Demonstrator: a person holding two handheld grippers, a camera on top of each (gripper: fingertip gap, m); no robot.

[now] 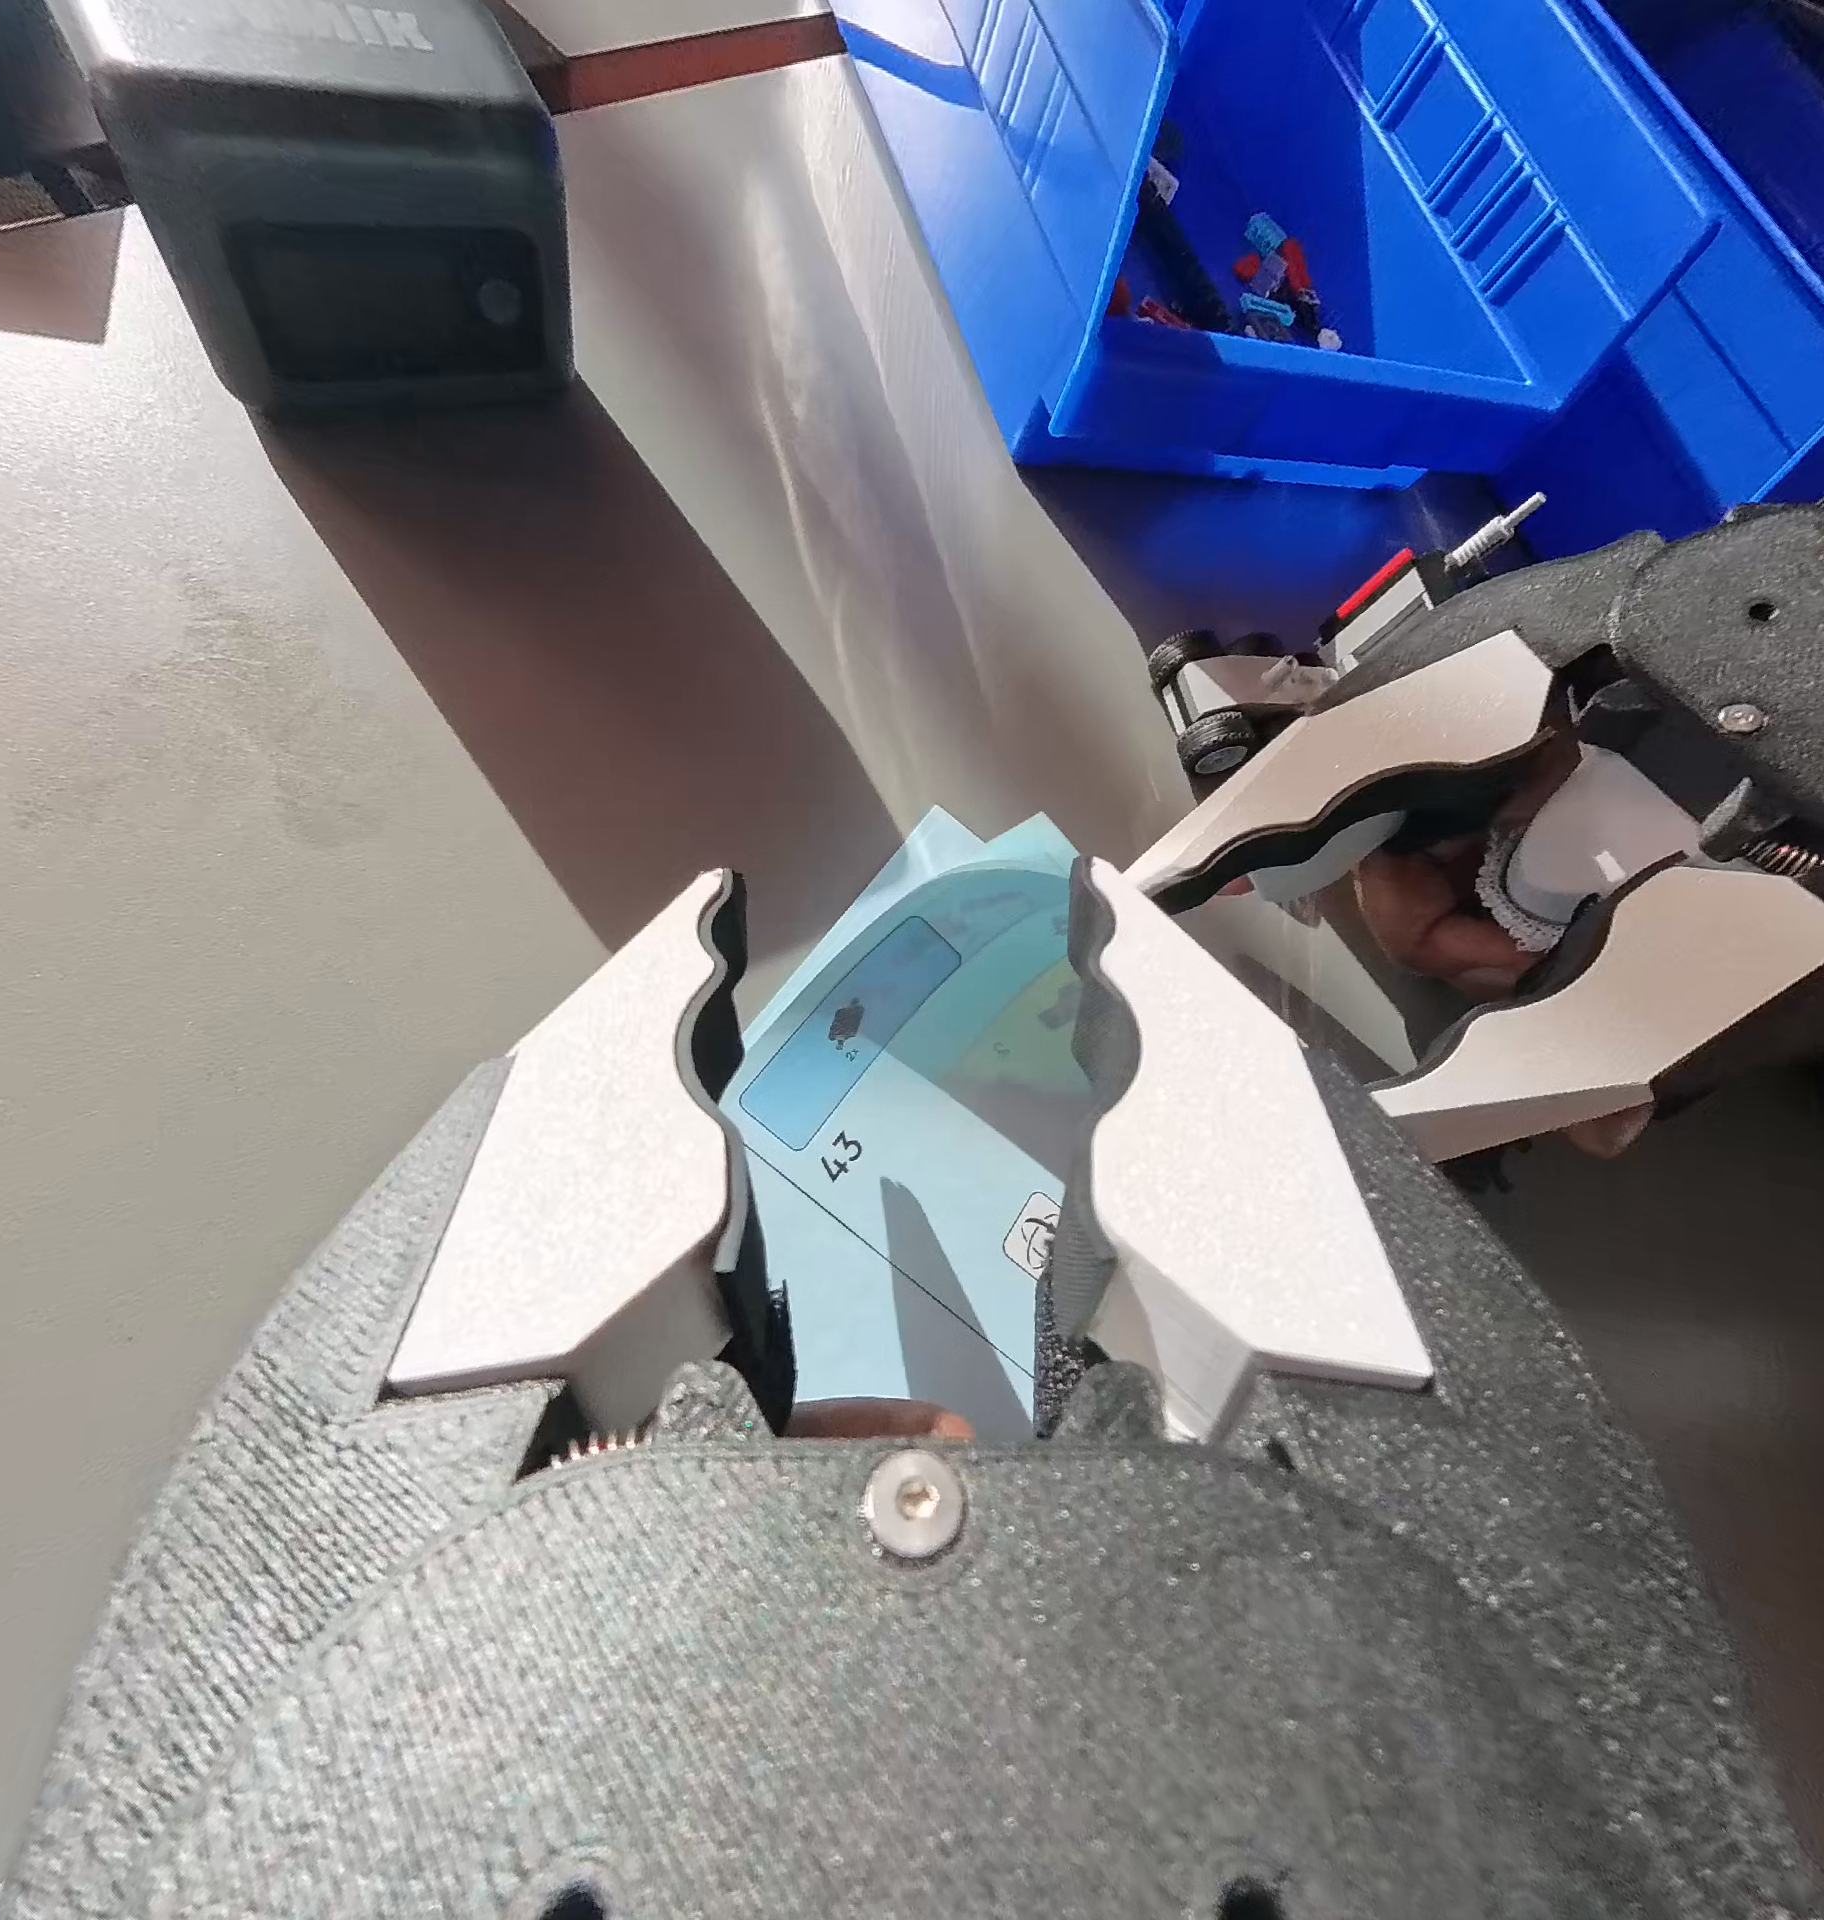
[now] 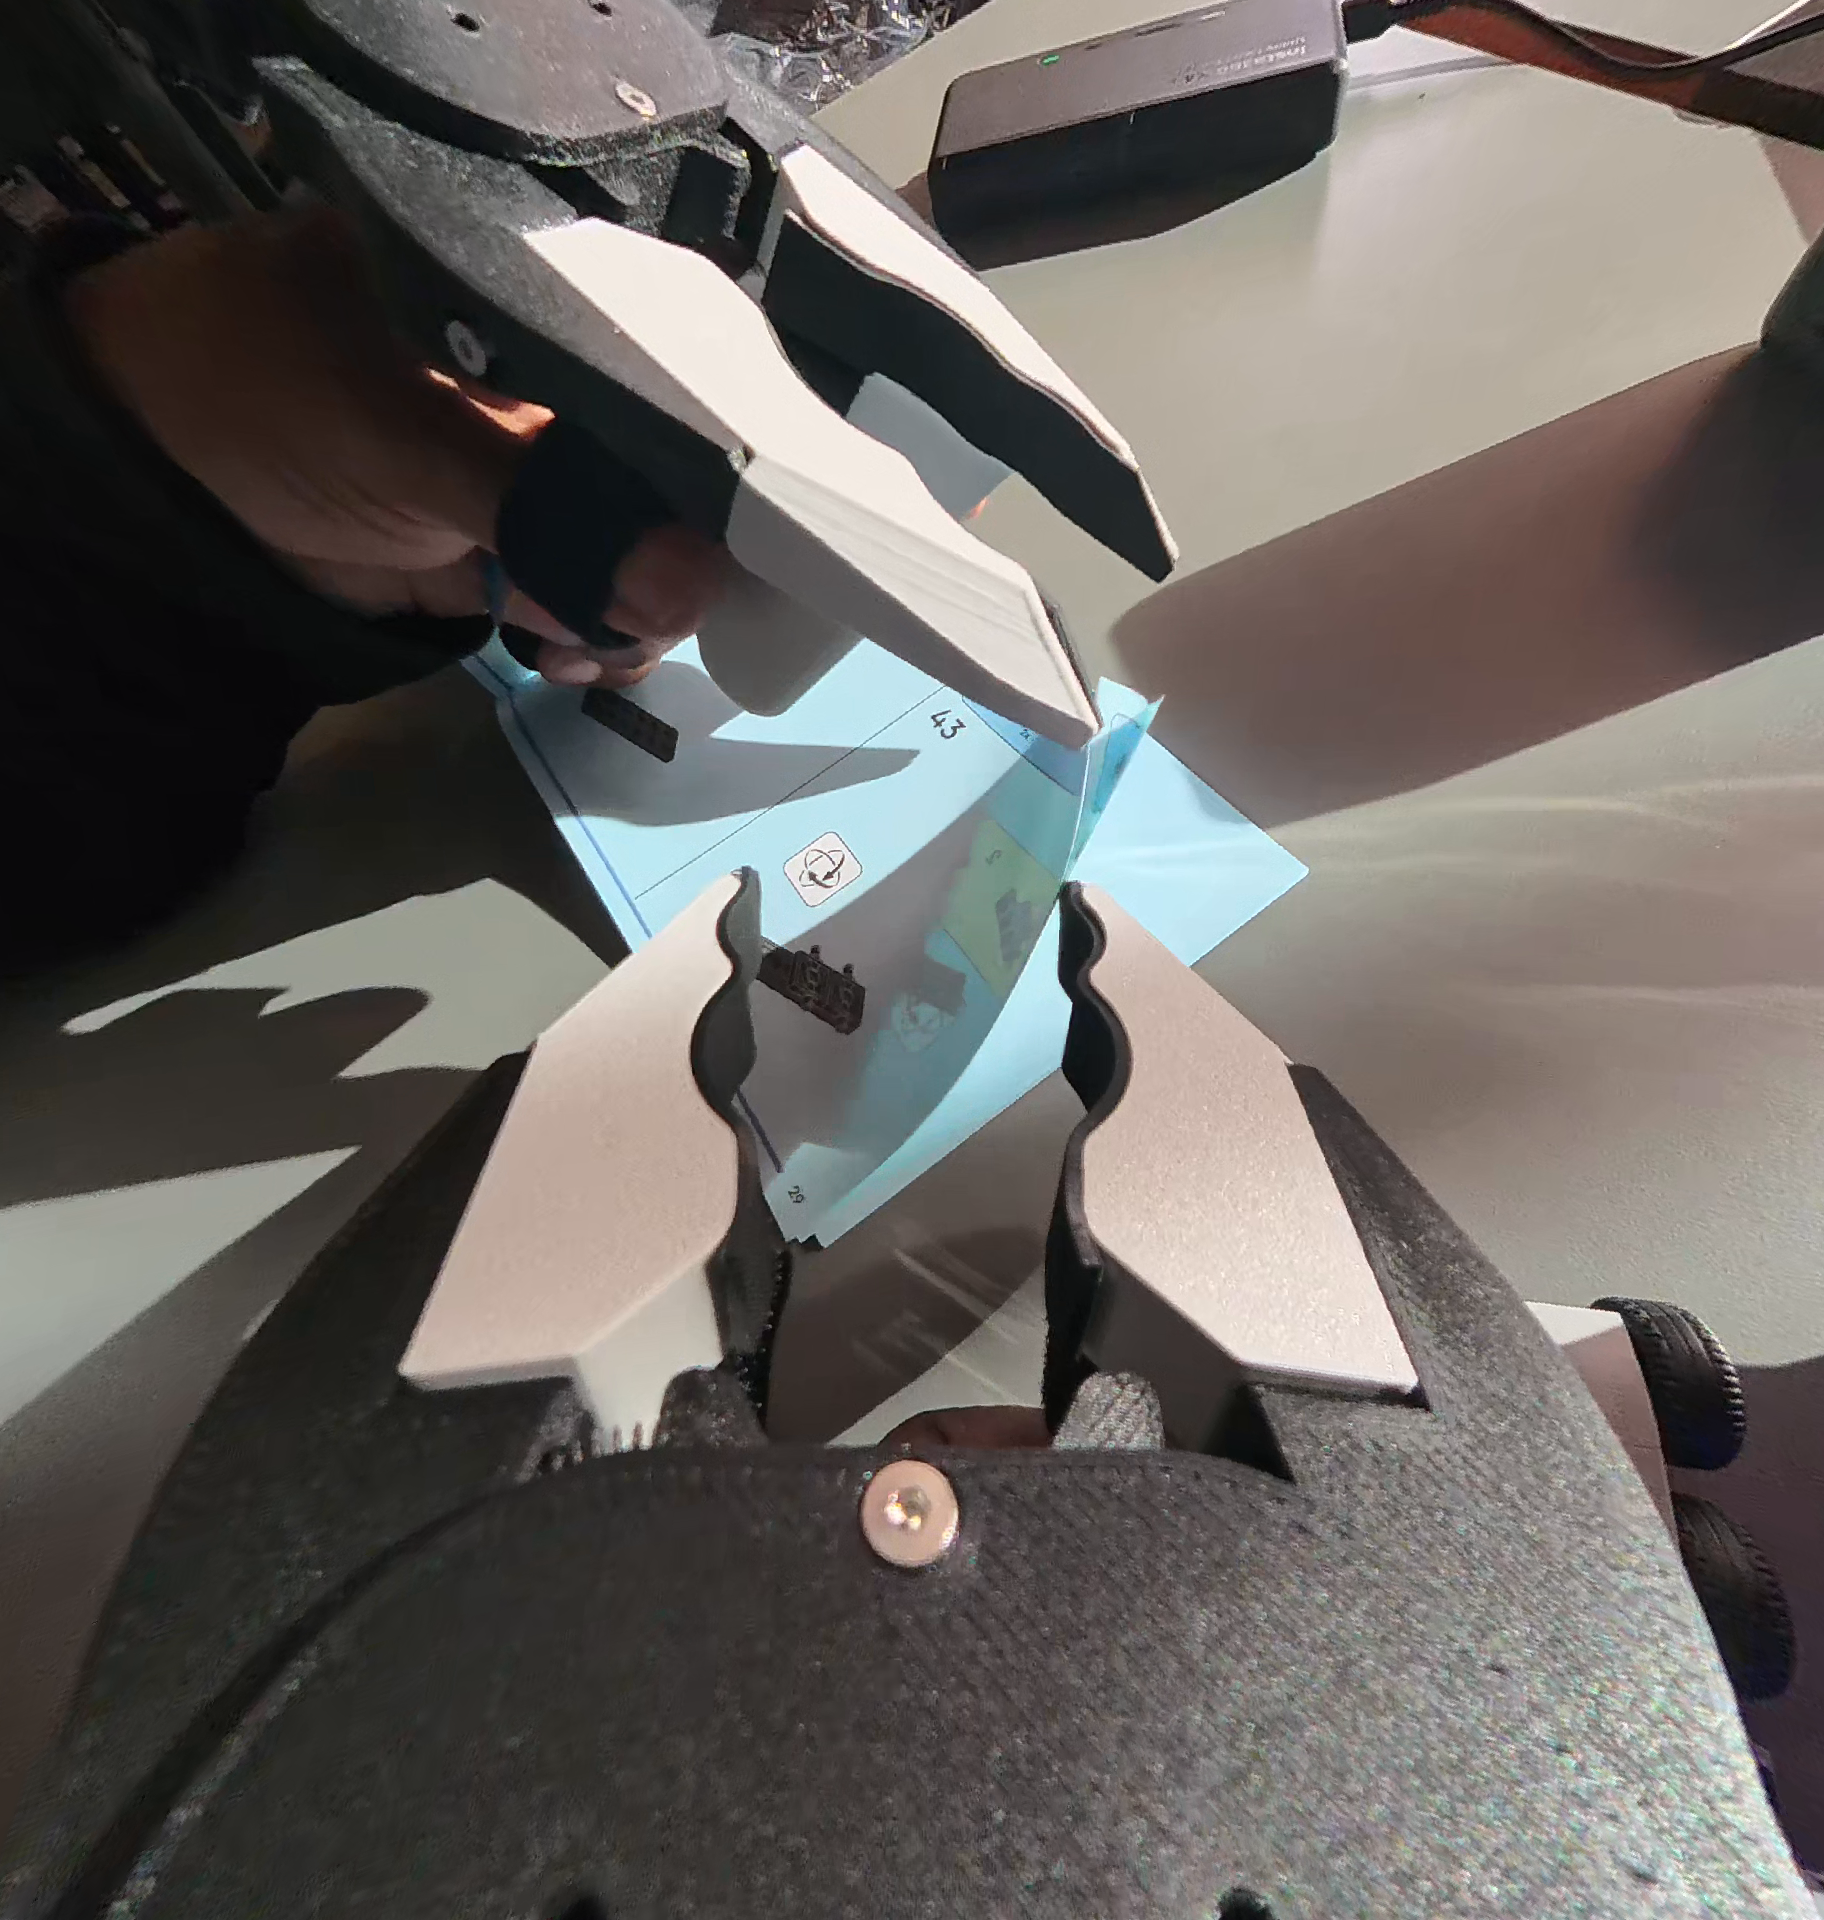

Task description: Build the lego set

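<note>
Grey worktop, blue parts bin beyond. Both grippers, left & right, jaws wide apart, empty, over the instruction booklet. Part-built car beside right jaws. Likely page turn: pinch only the curling leaf's edge, lift slowly.

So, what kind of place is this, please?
Probably an indoor workbench set up for Lego building: a grey table holds a light blue instruction booklet, a blue parts bin with loose bricks, and a partly built wheeled model.
</note>
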